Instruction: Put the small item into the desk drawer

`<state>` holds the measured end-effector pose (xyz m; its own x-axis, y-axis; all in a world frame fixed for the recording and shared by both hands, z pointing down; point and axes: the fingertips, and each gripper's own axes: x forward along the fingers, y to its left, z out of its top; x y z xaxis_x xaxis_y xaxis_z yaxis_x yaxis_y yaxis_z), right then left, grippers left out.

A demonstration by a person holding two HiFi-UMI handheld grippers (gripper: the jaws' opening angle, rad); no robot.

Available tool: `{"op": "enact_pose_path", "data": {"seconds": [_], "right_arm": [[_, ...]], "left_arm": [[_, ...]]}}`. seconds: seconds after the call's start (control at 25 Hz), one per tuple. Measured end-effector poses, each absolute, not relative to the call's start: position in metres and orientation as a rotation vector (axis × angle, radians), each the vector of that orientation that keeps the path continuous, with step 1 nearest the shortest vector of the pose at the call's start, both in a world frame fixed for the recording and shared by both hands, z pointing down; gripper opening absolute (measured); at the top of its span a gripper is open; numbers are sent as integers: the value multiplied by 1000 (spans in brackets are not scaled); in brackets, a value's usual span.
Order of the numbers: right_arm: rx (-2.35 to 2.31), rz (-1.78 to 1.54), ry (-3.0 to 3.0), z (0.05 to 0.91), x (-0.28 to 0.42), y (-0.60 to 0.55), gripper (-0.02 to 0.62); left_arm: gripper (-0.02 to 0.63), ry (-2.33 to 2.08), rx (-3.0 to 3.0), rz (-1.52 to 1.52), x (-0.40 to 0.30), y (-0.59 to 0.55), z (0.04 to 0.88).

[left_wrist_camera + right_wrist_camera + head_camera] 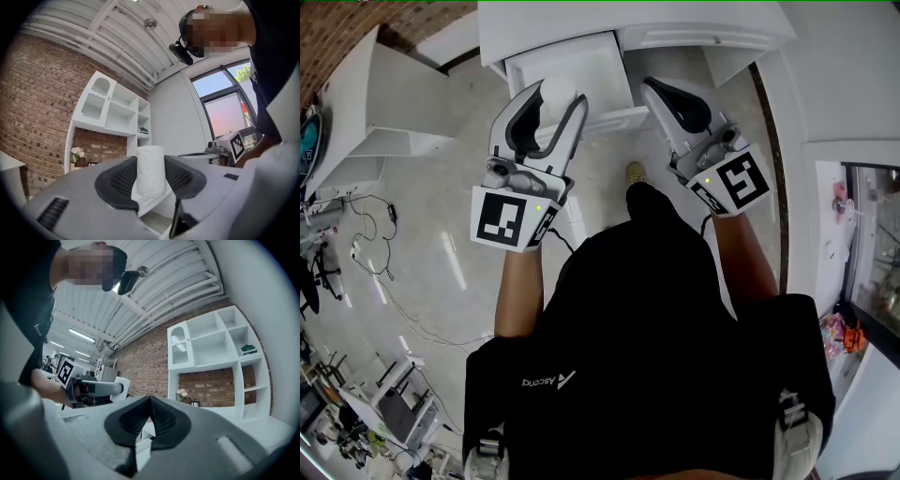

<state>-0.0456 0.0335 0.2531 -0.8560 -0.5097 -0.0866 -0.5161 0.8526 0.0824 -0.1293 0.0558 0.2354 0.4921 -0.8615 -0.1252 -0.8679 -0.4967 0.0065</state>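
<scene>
A small white roll [558, 93] sits between the jaws of my left gripper [555, 97], which is shut on it. The roll hangs over the front part of the open white desk drawer [592, 64]. In the left gripper view the roll [151, 174] stands upright between the black pads [121, 180], pressed on both sides. My right gripper [656, 87] is beside the drawer's right front corner, shut with nothing in it. In the right gripper view its jaws meet at the tips [149, 401], and the left gripper [93, 388] shows at the left.
The drawer belongs to a white desk [637, 21] at the top. A white shelf unit [394, 98] stands at the left. Cables [375, 246] trail over the floor at the lower left. The person's shoe [635, 172] is below the drawer.
</scene>
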Motion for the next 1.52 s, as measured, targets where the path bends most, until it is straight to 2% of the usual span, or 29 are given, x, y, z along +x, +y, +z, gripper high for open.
{"op": "enact_pose_path", "data": {"seconds": [0.88,1.52], "right_arm": [[-637,49,3031,292,-18,-168,0],[-703,7,3052,313,-22,-212,0]], "left_arm": [[175,1728,-2715,-214,-96,-136,327],[175,1735,-2867,-605,-109,-182,431]]}}
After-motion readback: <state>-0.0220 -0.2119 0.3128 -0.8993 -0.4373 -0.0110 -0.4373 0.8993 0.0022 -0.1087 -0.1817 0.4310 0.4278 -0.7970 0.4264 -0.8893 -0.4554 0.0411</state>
